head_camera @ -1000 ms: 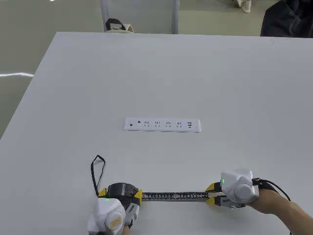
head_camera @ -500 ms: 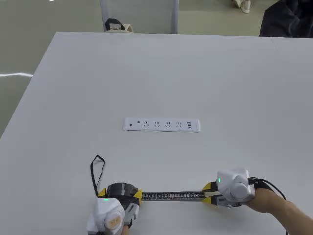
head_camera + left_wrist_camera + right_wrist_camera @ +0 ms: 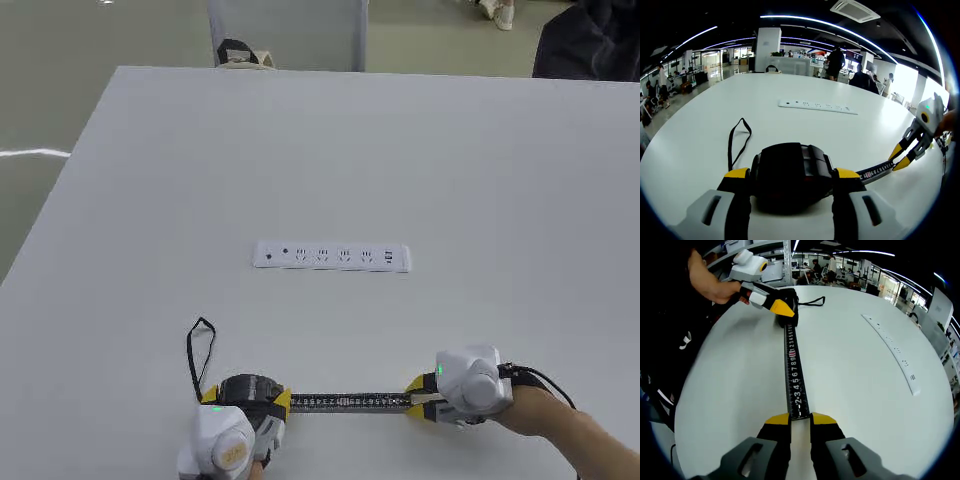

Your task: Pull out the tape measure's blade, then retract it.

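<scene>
Lying near the front edge of the wide white surface (image 3: 400, 150), the round black tape measure case (image 3: 790, 167) sits at the near left, clamped on both sides by the yellow-tipped jaws of the left tool (image 3: 247, 396), which are spread only as far as the case is wide. From its right side the dark blade with pale printed numbers (image 3: 793, 365) runs flat along the surface, straight towards the near right. There its end sits between the jaws of the right tool (image 3: 800, 419), which are drawn in almost together and pinch the blade's tip. The blade is out only partly, and the two tools lie in one line, near each other but apart. A thin black wrist strap (image 3: 196, 348) loops from the case towards the far left and rests on the surface. Farther off, about mid-surface and well apart from the tape measure, a long white power strip (image 3: 331, 256) lies crosswise, parallel to the blade.
</scene>
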The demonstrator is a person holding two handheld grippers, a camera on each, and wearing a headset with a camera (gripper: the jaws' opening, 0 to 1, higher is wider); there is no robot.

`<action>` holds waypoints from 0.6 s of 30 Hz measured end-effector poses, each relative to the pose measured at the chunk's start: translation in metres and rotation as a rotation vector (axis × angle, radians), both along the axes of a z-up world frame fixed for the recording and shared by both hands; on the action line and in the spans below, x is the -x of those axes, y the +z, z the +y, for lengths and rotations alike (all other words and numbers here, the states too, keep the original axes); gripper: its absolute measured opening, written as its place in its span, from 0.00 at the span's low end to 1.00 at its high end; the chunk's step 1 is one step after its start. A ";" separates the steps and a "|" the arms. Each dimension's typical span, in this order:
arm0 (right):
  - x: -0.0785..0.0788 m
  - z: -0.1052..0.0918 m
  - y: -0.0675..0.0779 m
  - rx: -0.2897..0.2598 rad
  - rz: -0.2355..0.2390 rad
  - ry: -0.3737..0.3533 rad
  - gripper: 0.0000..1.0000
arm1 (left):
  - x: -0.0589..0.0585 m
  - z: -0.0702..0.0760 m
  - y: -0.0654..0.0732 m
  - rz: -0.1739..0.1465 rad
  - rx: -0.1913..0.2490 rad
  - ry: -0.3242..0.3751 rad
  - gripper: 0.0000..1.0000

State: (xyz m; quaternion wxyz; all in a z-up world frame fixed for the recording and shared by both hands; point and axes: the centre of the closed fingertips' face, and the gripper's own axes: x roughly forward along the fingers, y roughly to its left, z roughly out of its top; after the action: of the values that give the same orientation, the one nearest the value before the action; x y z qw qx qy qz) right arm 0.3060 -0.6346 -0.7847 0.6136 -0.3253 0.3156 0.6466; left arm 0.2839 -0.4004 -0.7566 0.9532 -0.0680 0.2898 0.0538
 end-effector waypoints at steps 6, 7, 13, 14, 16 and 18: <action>0.002 0.001 0.001 0.001 0.005 0.001 0.12 | -0.001 0.000 -0.003 0.000 -0.001 0.001 0.62; 0.002 0.001 0.001 0.001 0.005 0.001 0.12 | -0.001 0.000 -0.003 0.001 -0.001 0.000 0.62; 0.001 0.003 0.000 -0.001 0.003 0.005 0.12 | -0.001 0.000 -0.003 0.003 0.001 -0.009 0.62; 0.001 0.003 0.001 -0.001 0.002 0.005 0.12 | -0.001 0.000 -0.003 0.003 0.001 -0.009 0.62; 0.001 0.005 0.000 -0.003 0.003 0.007 0.12 | -0.001 0.000 -0.003 0.003 -0.001 -0.010 0.62; 0.001 0.006 0.001 -0.003 0.001 0.009 0.12 | 0.000 0.000 -0.002 0.003 0.001 -0.007 0.61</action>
State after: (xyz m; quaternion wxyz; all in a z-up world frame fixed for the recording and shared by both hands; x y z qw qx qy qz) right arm 0.3050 -0.6286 -0.7842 0.6112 -0.3255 0.3134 0.6498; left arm 0.2844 -0.3999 -0.7589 0.9529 -0.0675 0.2913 0.0503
